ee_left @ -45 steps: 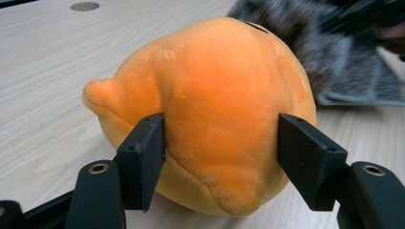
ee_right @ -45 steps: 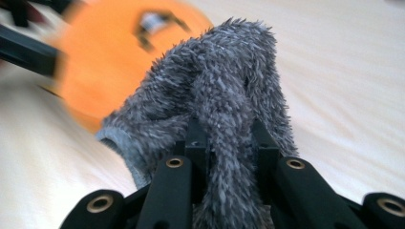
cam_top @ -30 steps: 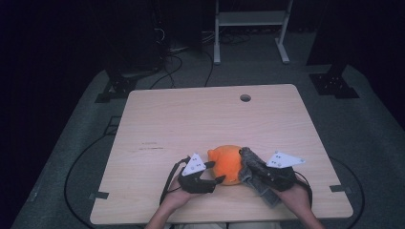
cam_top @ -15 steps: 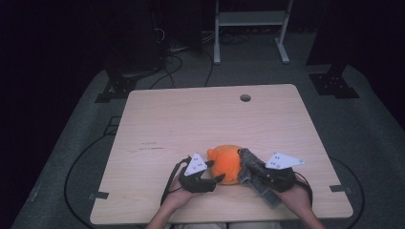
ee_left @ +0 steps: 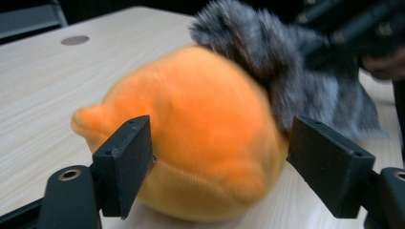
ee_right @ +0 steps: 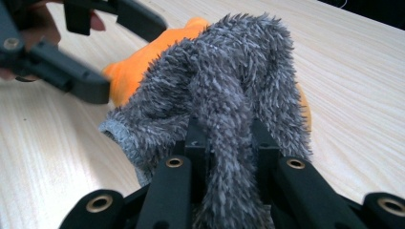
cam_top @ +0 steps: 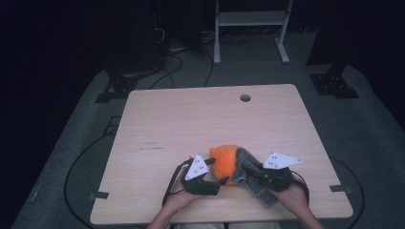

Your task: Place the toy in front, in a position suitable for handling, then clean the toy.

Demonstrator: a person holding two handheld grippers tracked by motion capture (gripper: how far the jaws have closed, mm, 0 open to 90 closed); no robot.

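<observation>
Dark lab: floor cables, equipment stands.

The high view looks forward and down on the whole surface from well above. Each tool camera sits low and close — the left faces the orange plush, the right the grey furry cloth — both share these.

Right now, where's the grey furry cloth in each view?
High view: grey furry cloth sits low, right of centre, draped from the orange plush to the right gripper.
Left gripper view: cloth at upper right, behind the plush.
Right gripper view: cloth in the centre, pinched between the fingers.
Shared landmark: the orange plush.
</observation>
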